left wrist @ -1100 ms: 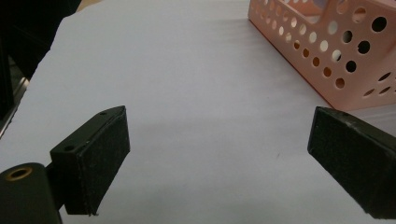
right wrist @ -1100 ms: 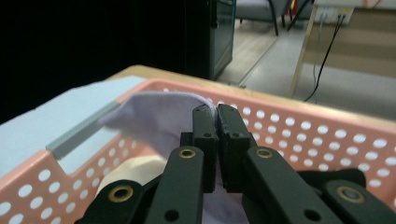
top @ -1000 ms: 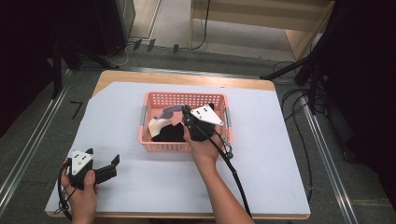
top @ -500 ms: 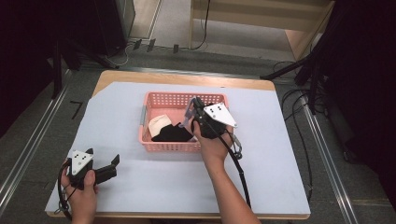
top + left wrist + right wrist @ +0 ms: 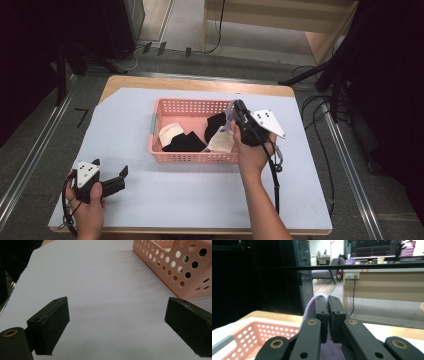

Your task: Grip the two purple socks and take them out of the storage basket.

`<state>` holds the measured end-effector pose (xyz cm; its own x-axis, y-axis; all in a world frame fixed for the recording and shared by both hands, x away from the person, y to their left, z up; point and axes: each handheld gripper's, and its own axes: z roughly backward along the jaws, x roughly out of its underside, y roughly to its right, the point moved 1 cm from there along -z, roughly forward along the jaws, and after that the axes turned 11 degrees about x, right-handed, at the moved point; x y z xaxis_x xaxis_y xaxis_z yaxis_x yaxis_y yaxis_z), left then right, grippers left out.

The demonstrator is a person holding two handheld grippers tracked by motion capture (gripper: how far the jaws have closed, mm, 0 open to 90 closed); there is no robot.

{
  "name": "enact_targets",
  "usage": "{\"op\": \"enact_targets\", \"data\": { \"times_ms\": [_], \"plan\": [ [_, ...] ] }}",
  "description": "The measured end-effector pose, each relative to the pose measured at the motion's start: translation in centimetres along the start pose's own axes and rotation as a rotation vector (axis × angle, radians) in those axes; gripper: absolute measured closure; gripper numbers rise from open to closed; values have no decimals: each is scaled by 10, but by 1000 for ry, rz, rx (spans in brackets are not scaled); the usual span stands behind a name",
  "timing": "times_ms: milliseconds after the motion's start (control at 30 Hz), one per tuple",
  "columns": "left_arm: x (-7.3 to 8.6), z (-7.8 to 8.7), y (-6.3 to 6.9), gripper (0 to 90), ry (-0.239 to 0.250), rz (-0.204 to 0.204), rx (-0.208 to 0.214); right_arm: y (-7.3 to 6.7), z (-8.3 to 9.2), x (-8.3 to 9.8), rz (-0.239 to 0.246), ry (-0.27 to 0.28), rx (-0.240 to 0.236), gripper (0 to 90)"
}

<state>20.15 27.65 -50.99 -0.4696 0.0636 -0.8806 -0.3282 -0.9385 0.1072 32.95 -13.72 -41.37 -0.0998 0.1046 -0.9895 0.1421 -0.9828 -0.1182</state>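
Since a second ago my right gripper (image 5: 236,111) has swung from over the middle of the pink basket (image 5: 170,107) to its right end and lifted, carrying a pale purple cloth (image 5: 230,116) with it — the cream and black pieces that it covered now lie open in the basket. My right jaws are pressed together on that cloth; in the right gripper view the purple fabric (image 5: 310,305) folds over the left jaw and hangs down between them, above the basket's rim (image 5: 262,326). A black piece (image 5: 216,126) and a cream piece (image 5: 221,142) hang or lie just below the gripper, and I cannot tell whether they are caught up with it. My left gripper (image 5: 117,181) has not moved: it rests on the white sheet (image 5: 200,195) near the table's front left corner, jaws spread wide — the basket's corner (image 5: 185,267) is just ahead of the right jaw.
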Motion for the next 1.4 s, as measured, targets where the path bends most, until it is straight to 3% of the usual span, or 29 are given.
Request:
{"op": "enact_targets", "data": {
  "times_ms": [167, 233, 333, 367, 433, 733, 967, 1000, 1100, 1200, 1333, 1400],
  "plan": [
    [0, 0, 0, 66, 2, -2, 2, 19, 3, -5, -13, 8, 33, 873],
    [0, 0, 0, 66, -2, -3, 2, 35, 6, -7, -15, 19, 62, 873],
    [0, 0, 0, 66, -2, -6, -2, 45, 9, -8, -22, 20, 82, 873],
    [0, 0, 0, 66, -2, -7, -3, 57, 11, -9, -30, 20, 102, 872],
    [0, 0, 0, 66, -1, -7, -4, 61, 12, -8, -34, 19, 109, 873],
    [0, 0, 1, 66, 1, -10, -6, 102, 21, 10, -50, -28, 197, 871],
    [0, 0, 1, 66, 1, -10, -6, 117, 22, 30, -26, -93, 234, 859],
    [0, 0, 1, 66, 0, -9, -6, 122, 23, 41, -22, -128, 245, 832],
    [0, 0, 1, 66, 1, -9, -4, 125, 23, 50, -20, -155, 247, 775],
    [0, 0, 1, 66, 0, -8, -5, 130, 27, 68, -57, -222, 230, 647],
    [0, 0, 1, 66, -2, -8, -7, 130, 36, 76, -69, -231, 202, 580],
    [0, 0, 1, 66, -4, -10, -5, 128, 41, 78, -45, -227, 195, 533]
  ]
}}
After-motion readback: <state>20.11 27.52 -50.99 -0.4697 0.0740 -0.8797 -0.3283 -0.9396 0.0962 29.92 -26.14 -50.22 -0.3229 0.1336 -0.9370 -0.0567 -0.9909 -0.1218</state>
